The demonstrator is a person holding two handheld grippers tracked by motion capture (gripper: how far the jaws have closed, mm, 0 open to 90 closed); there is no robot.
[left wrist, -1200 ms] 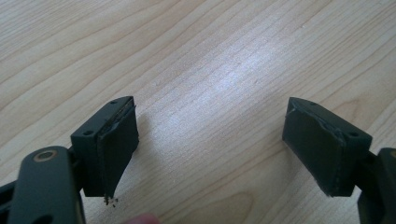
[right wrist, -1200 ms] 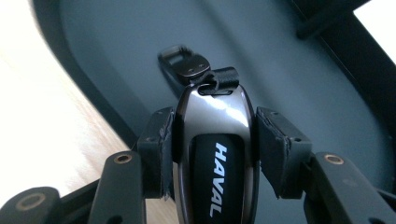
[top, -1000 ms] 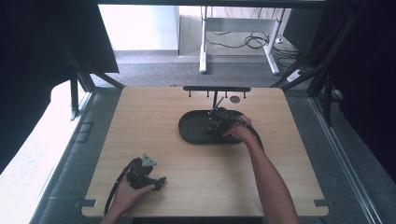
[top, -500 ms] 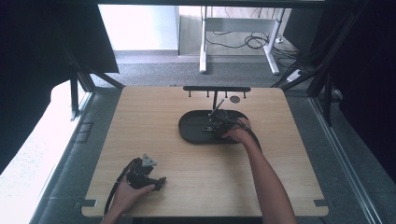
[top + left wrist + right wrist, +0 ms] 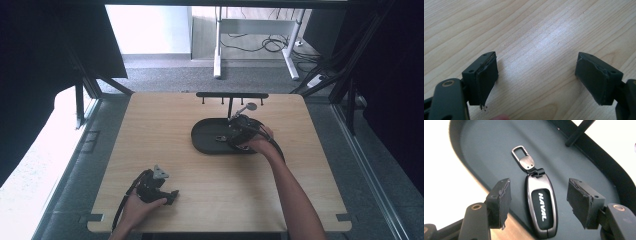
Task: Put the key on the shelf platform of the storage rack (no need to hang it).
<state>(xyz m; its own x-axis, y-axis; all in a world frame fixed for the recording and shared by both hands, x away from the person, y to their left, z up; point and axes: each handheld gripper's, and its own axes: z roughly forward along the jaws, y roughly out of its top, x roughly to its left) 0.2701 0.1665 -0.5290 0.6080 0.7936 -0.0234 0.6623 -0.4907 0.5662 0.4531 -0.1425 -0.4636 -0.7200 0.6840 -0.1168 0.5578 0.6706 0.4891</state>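
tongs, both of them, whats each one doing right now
Left tongs: open, over bare table.
Right tongs: just opening, key fob lies free between them.

Key fob's (image 5: 541, 212) lower end cut off below.

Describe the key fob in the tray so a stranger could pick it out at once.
On the light wooden table sits a dark oval tray with an upright post. Inside it lies a dark glossy key fob lettered HAVAL, lying loose between the open right gripper. Its silver clip sets it apart.
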